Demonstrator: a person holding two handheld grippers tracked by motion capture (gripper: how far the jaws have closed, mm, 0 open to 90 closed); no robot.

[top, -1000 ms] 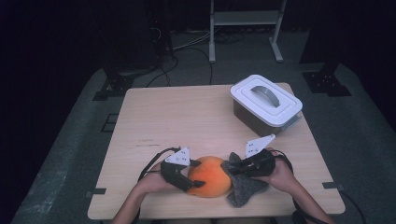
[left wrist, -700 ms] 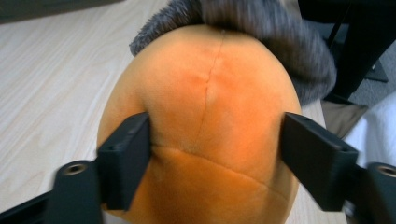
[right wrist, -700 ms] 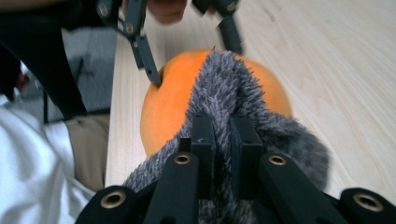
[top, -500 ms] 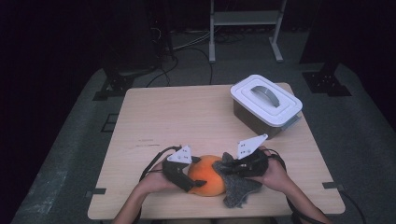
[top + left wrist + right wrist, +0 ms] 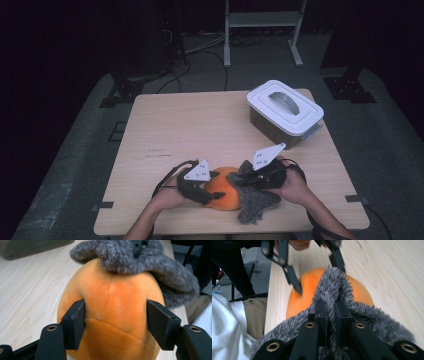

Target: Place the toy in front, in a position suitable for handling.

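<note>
An orange plush ball lies near the table's front edge, partly under a grey furry cover. My left gripper comes at it from the left. Its jaws have just been closing, and in the left gripper view both pads press the sides of the orange ball, denting it. My right gripper is shut on a fold of the grey fur, which drapes over the ball's right end. The right gripper pinches the fur tight.
A white lidded box with a grey handle stands at the table's back right. Bare wooden tabletop spreads behind and left of the hands. Cables trail from both grippers toward the front edge.
The right gripper has drawn the grey fur a little to the left over the orange ball. The left gripper has stayed in place at the ball's left side.
</note>
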